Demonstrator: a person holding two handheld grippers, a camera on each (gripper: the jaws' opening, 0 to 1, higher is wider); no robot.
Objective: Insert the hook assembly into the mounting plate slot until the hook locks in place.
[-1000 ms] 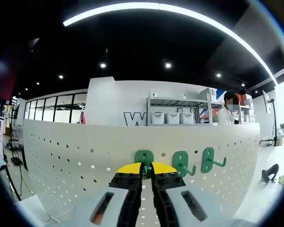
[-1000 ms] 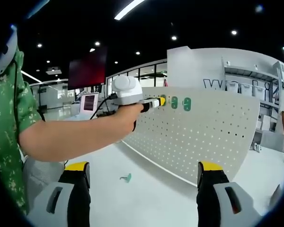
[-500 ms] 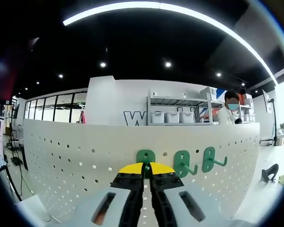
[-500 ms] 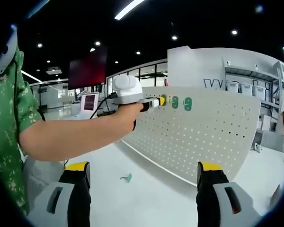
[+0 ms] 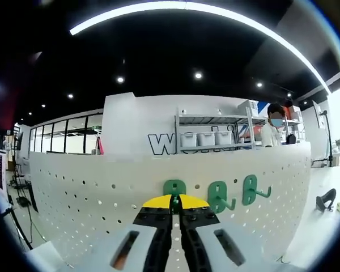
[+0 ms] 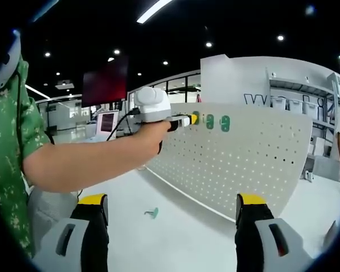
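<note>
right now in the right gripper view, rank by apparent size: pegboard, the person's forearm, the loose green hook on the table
1. pegboard, largest.
2. forearm, though it sits much nearer the camera, so its size is inflated.
3. loose green hook, smallest by far.

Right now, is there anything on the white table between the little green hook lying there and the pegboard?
No, in the right gripper view the table is bare between the loose green hook and the pegboard.

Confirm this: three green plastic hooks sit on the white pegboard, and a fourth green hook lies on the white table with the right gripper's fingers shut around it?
Wrong on the fingers: right gripper is open, clear of the table hook, per the right gripper view.
</note>
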